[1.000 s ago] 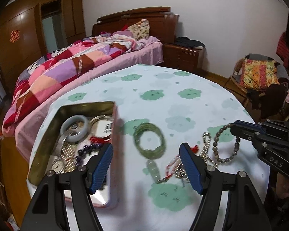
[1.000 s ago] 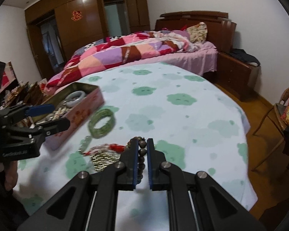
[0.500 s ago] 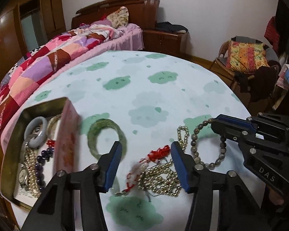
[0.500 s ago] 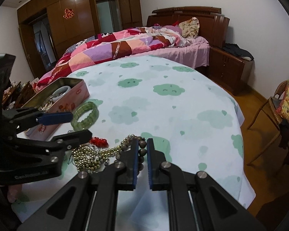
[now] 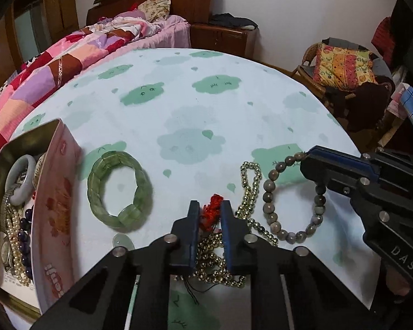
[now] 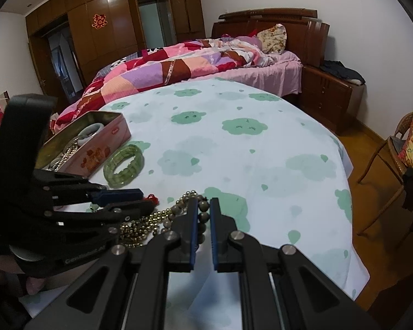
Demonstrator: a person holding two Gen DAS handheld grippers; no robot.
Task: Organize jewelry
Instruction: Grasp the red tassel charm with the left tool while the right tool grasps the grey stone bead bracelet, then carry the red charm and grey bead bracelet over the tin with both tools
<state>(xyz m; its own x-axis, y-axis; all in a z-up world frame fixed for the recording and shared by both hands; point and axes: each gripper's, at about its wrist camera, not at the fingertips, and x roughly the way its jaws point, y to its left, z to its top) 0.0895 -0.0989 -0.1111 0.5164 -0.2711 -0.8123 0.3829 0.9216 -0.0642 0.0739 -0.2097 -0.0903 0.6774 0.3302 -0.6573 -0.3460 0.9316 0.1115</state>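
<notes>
My left gripper [image 5: 209,206] is shut on a red knotted cord [image 5: 212,211] that belongs to a tangle with a gold bead chain [image 5: 249,189] on the table. My right gripper [image 6: 204,205] is shut on a brown-grey bead bracelet [image 5: 272,192], which lies in a loop on the cloth. A green jade bracelet [image 5: 118,189] lies flat, left of the left gripper. A pink tin [image 5: 56,192] at the far left holds a pale bangle [image 5: 20,174], pearls and watches. A small pale green pendant [image 5: 122,239] lies by the left finger.
The round table has a white cloth with green clouds [image 5: 214,82]. A bed with a patchwork quilt [image 6: 165,68] stands behind it. A wooden nightstand [image 6: 330,93] and a wicker chair with a cushion [image 5: 341,63] stand to the right.
My left gripper has moved right from the tin to the tangle and closed on the red cord. My right gripper has stayed shut on the bead bracelet.
</notes>
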